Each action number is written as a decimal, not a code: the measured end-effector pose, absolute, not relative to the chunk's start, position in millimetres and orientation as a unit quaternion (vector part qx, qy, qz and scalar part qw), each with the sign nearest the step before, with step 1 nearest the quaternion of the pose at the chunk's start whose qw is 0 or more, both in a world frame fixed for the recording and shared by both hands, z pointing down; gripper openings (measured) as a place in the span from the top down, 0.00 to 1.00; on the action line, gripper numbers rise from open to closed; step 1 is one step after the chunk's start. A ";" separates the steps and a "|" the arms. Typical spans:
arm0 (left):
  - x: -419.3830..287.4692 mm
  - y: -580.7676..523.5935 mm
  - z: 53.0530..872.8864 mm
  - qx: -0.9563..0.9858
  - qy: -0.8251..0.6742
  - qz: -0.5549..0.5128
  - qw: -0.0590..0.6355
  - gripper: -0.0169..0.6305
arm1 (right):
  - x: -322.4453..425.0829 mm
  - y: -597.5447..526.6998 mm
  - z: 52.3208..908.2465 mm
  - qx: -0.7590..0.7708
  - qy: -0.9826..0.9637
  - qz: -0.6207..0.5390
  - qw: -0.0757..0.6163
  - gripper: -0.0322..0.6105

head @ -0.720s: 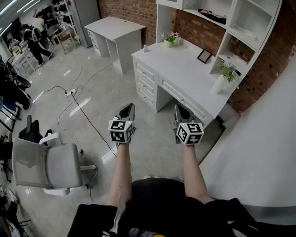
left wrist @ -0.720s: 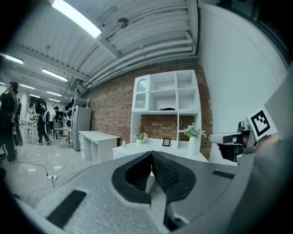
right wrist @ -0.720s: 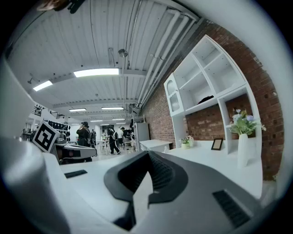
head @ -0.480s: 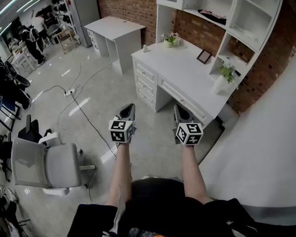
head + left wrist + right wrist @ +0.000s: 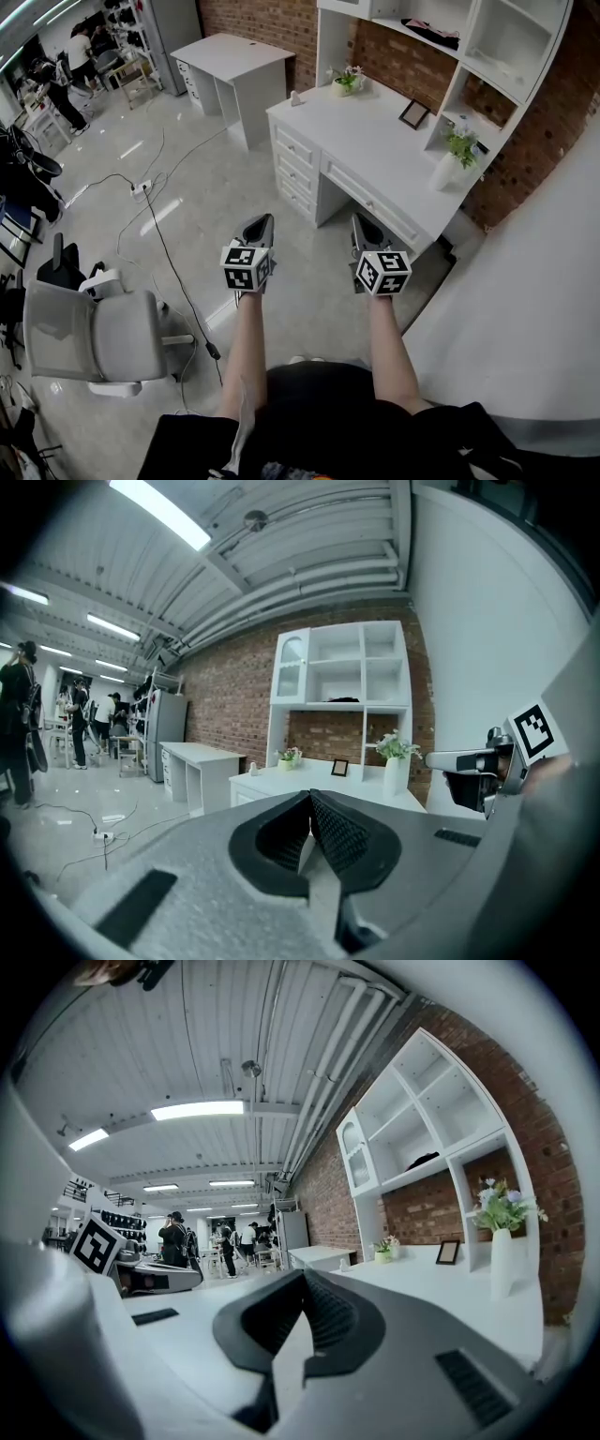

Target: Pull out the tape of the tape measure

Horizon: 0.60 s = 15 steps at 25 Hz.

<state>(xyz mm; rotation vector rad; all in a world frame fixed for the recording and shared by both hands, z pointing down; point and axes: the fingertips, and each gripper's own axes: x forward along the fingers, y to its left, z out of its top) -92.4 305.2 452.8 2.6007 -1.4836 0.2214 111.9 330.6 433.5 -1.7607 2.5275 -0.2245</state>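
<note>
No tape measure shows in any view. In the head view my left gripper (image 5: 262,223) and right gripper (image 5: 361,223) are held side by side in front of me, above the floor, short of the white desk (image 5: 380,141). Both point toward the desk. The left gripper (image 5: 310,801) has its jaws together with nothing between them. In its own view the right gripper (image 5: 302,1279) is likewise shut and empty. Each gripper appears at the edge of the other's view.
The white desk carries a small flower pot (image 5: 345,82), a picture frame (image 5: 413,114) and a white vase with a plant (image 5: 450,159). A grey chair (image 5: 98,333) stands at the left, cables (image 5: 155,211) trail over the floor, and people stand far back left.
Both grippers stay where they were. Only the people in the far left background have shifted.
</note>
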 end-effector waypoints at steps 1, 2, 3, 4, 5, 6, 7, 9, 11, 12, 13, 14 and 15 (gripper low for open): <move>-92.1 305.8 454.3 0.864 -0.492 0.073 0.071 0.96 | 111.6 331.4 434.1 -0.569 0.819 -0.074 0.030 0.95; -91.9 306.6 455.6 0.865 -0.491 0.072 0.072 0.96 | 111.0 332.1 434.4 -0.568 0.819 -0.074 0.032 0.95; -91.7 307.4 456.2 0.866 -0.490 0.072 0.072 0.96 | 110.2 332.6 434.4 -0.567 0.820 -0.074 0.033 0.95; -91.7 308.3 456.0 0.867 -0.488 0.071 0.071 0.96 | 109.4 333.0 434.3 -0.568 0.819 -0.074 0.033 0.95; -91.6 309.2 455.4 0.868 -0.486 0.070 0.070 0.96 | 108.7 333.6 434.1 -0.568 0.819 -0.074 0.033 0.95; -91.5 310.0 454.8 0.870 -0.484 0.069 0.068 0.96 | 107.8 334.2 433.9 -0.568 0.819 -0.073 0.034 0.95; -91.4 310.6 454.5 0.871 -0.481 0.067 0.067 0.95 | 106.7 334.9 433.5 -0.568 0.819 -0.073 0.034 0.95; -91.7 312.4 454.8 0.874 -0.477 0.065 0.067 0.95 | 103.2 336.1 433.2 -0.564 0.822 -0.074 0.036 0.92; -92.4 314.5 456.2 0.876 -0.474 0.062 0.068 0.95 | 100.5 337.2 433.6 -0.561 0.824 -0.074 0.037 0.88; -93.0 315.6 457.0 0.877 -0.473 0.061 0.068 0.91 | 99.6 338.0 433.9 -0.560 0.824 -0.075 0.038 0.84; -93.5 316.7 457.7 0.877 -0.471 0.059 0.069 0.84 | 99.1 338.7 434.3 -0.560 0.824 -0.075 0.038 0.81; -94.2 317.6 458.1 0.878 -0.471 0.058 0.069 0.80 | 98.6 339.3 434.7 -0.561 0.824 -0.076 0.038 0.80; -95.2 318.1 459.0 0.878 -0.470 0.057 0.070 0.77 | 98.1 339.6 435.2 -0.561 0.823 -0.077 0.038 0.79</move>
